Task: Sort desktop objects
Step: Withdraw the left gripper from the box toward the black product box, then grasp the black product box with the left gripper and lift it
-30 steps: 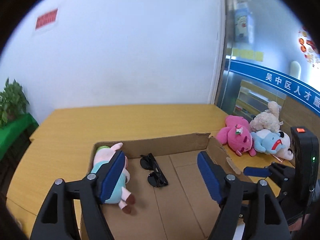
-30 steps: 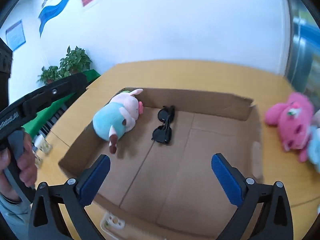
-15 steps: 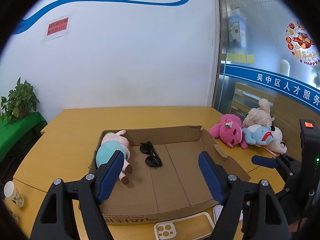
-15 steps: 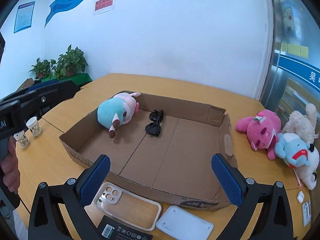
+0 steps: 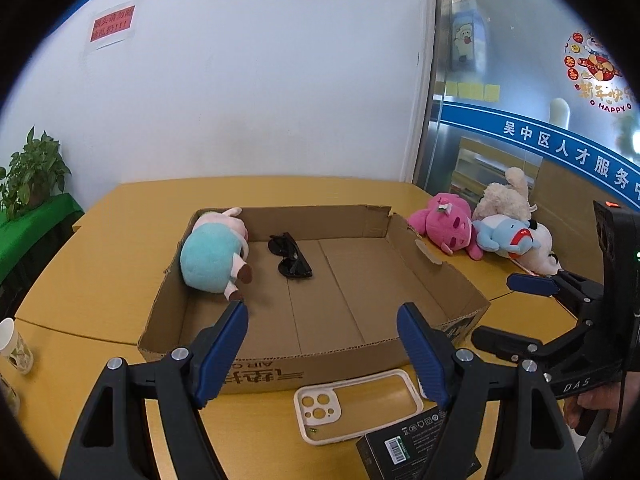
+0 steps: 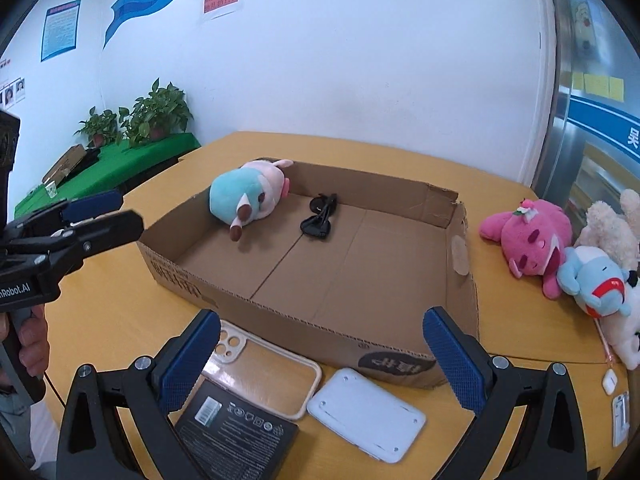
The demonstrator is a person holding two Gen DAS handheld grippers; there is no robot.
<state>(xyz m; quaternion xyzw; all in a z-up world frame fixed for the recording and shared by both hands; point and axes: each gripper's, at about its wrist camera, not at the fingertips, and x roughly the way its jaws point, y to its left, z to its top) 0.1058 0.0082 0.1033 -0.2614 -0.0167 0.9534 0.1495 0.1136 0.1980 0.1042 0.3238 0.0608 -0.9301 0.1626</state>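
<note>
A shallow cardboard box [image 5: 440,264] [image 6: 466,280] lies on the yellow table. Inside it are a teal-and-pink plush pig [image 5: 212,252] [image 6: 248,196] and black sunglasses [image 5: 292,260] [image 6: 320,216]. In front of the box lie a cream phone case [image 5: 356,408] [image 6: 264,376], a black carton [image 5: 404,448] [image 6: 236,432] and a white flat device [image 6: 364,412]. My left gripper [image 5: 322,348] is open, empty, above the box's near wall. My right gripper [image 6: 322,356] is open, empty, over the near items.
Right of the box lie a pink plush [image 5: 444,226] [image 6: 528,240], a blue plush [image 5: 504,236] [image 6: 596,284] and a cream plush [image 5: 508,196]. A paper cup [image 5: 14,346] stands at the left table edge. White earbud case [image 6: 610,382] near the right edge. Potted plants [image 6: 156,112] stand on a green stand.
Both grippers have pulled back from over the box toward the near table edge. The phone case, carton and white device have come into view. Both grippers stay open.
</note>
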